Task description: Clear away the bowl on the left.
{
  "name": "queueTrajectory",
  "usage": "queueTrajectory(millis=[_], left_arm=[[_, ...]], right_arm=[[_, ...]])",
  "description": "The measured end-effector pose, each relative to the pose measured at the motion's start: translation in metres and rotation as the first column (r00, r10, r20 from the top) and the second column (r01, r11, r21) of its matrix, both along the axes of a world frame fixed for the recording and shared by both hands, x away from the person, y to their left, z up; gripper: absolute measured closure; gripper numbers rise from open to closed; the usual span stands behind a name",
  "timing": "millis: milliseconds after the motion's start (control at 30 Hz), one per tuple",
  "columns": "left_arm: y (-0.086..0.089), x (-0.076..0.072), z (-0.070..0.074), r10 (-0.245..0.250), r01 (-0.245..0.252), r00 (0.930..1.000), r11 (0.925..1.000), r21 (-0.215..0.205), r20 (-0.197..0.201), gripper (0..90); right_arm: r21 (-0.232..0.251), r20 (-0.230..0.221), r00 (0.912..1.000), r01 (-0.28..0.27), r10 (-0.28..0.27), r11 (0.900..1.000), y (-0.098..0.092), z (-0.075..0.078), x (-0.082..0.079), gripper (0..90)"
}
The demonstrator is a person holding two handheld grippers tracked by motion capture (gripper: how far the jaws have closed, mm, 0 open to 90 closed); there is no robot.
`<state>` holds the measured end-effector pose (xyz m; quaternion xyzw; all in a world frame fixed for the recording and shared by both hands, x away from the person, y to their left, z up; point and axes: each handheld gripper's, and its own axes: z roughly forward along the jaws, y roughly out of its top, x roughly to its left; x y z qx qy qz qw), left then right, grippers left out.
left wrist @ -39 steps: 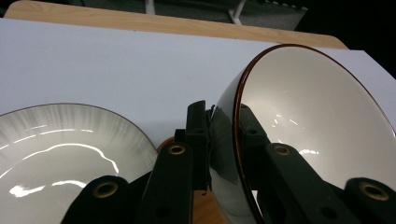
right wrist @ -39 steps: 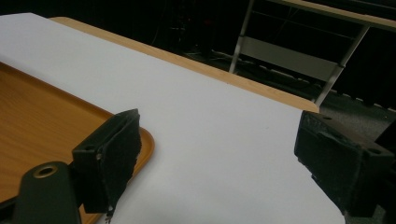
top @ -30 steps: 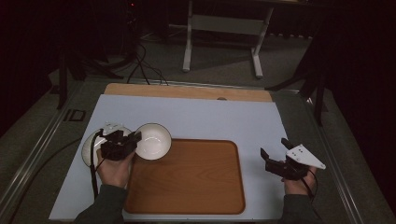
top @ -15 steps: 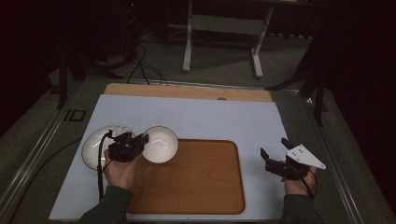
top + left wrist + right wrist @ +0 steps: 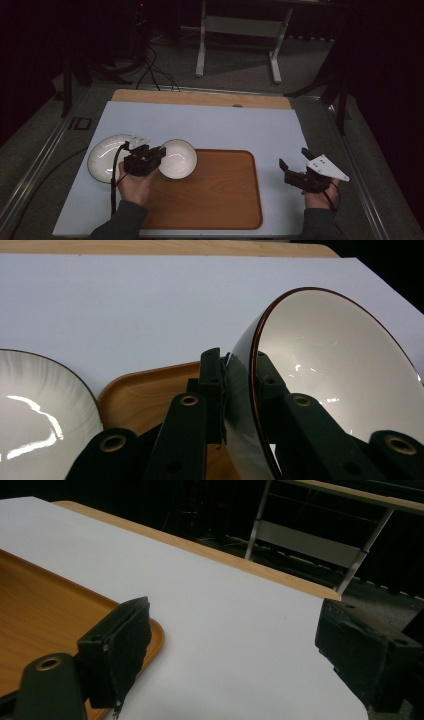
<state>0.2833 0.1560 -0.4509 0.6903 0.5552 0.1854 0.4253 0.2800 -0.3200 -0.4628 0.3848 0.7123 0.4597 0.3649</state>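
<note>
My left gripper (image 5: 159, 154) is shut on the rim of a white bowl (image 5: 178, 159) with a dark brown edge. It holds the bowl tilted over the far left corner of the wooden tray (image 5: 215, 200). In the left gripper view the two black jaws pinch the bowl's wall (image 5: 320, 365) between them, and my left gripper (image 5: 235, 367) has the tray's corner (image 5: 145, 395) just below it. A white plate (image 5: 104, 159) lies on the mat left of the tray. My right gripper (image 5: 294, 160) hovers open right of the tray, and in its own view my right gripper (image 5: 235, 617) has nothing between its jaws.
A pale blue-white mat (image 5: 210, 125) covers the table, with a wooden strip (image 5: 200, 98) along its far edge. Beyond the table stand a metal frame (image 5: 240, 30) and floor cables (image 5: 150, 70). A black cable (image 5: 114, 180) trails from the left gripper.
The left gripper has carried the bowl to the right and slightly nearer, from beside the plate to over the tray's corner. More of the plate now shows. The right gripper has stayed put.
</note>
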Motion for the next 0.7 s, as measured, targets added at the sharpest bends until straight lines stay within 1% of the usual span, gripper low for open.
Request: queueTrajectory(millis=[167,467,600,700], left_arm=[[-0.006,-0.001,-0.003,-0.016,0.016,0.9998,0.9998,0.007,-0.007,80.2],[-0.015,-0.002,-0.009,-0.042,0.042,0.9988,0.9991,-0.001,-0.025,80.2],[-0.019,-0.004,-0.011,-0.053,0.053,0.9981,0.9985,0.007,-0.031,80.1],[-0.021,-0.004,-0.012,-0.058,0.059,0.9978,0.9983,0.004,-0.031,80.1]], right_arm=[[-0.001,0.002,1.0,-0.003,0.003,1.0,0.0,0.0,0.0,14.2],[-0.002,0.003,1.0,-0.005,0.005,1.0,0.0,0.0,0.0,14.2],[0.0,0.002,1.0,-0.004,0.004,1.0,0.0,0.0,0.0,14.2],[0.001,0.002,1.0,-0.003,0.003,1.0,0.0,0.0,0.0,14.2]])
